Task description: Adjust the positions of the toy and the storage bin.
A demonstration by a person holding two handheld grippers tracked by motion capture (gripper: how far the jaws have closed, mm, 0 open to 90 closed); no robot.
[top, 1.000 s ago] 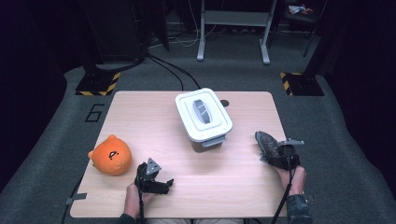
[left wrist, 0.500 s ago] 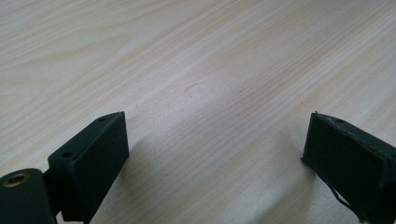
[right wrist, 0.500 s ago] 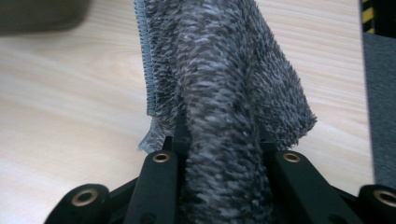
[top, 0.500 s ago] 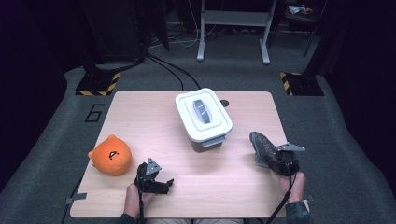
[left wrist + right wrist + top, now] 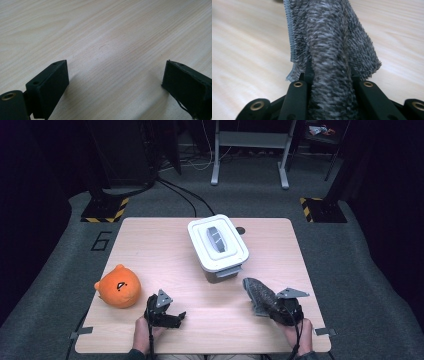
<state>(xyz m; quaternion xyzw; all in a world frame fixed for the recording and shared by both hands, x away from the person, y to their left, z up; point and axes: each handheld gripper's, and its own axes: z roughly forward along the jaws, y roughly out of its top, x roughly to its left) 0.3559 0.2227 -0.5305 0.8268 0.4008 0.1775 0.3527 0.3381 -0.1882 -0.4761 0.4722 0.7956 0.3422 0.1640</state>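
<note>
Pinching grey fuzzy cloth (stitched pale-blue edge), right gripper jaws shut; left gripper jaws wide, w/ nothing.

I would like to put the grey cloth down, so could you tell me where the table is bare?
Bare wood lies between the left gripper and the grey cloth, and left of the white box above the orange plush.

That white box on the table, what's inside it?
The white box has its lid on, with a grey handle on top. Whatever is inside is covered.
</note>
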